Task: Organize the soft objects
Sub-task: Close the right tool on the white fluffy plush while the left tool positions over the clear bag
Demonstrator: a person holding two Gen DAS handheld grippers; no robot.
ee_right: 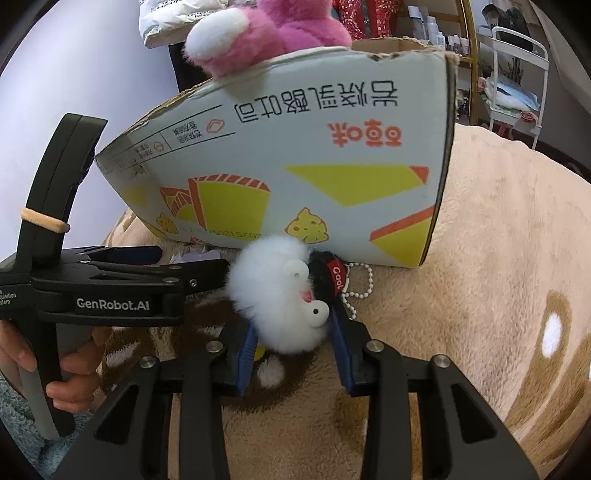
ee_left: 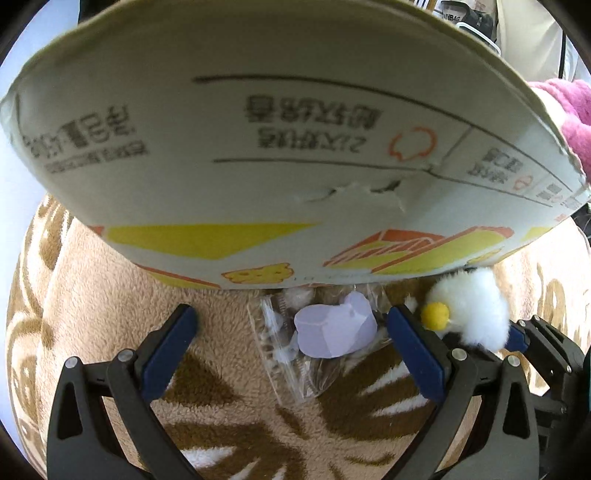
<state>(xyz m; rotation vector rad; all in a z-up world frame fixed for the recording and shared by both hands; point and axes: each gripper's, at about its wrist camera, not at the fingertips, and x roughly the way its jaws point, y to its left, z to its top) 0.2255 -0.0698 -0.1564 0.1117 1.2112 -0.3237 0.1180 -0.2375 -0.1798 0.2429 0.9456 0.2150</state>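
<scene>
At the centre of the right view, the right tool [ee_right: 291, 336] pinches a white fluffy toy [ee_right: 273, 295] just below the box [ee_right: 295, 166]. The left tool [ee_left: 291, 332] stands spread around a bagged lilac toy [ee_left: 336, 328] on the blanket [ee_left: 110, 295]. A pink plush [ee_right: 273, 29] sits in the box.

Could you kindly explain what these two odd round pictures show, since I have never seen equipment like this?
There is no robot here: a person holds a handheld two-finger gripper in each hand, and each carries a wide-angle camera looking forward along its fingers.

The left camera's picture shows the left gripper open around a pale purple squishy toy in a clear plastic bag.

The right camera's picture shows the right gripper closed on a white fluffy plush keychain with a bead chain.

Everything lies on a beige patterned fleece blanket. Just behind stands a printed cardboard box with a pink plush toy sticking out of its top.
</scene>
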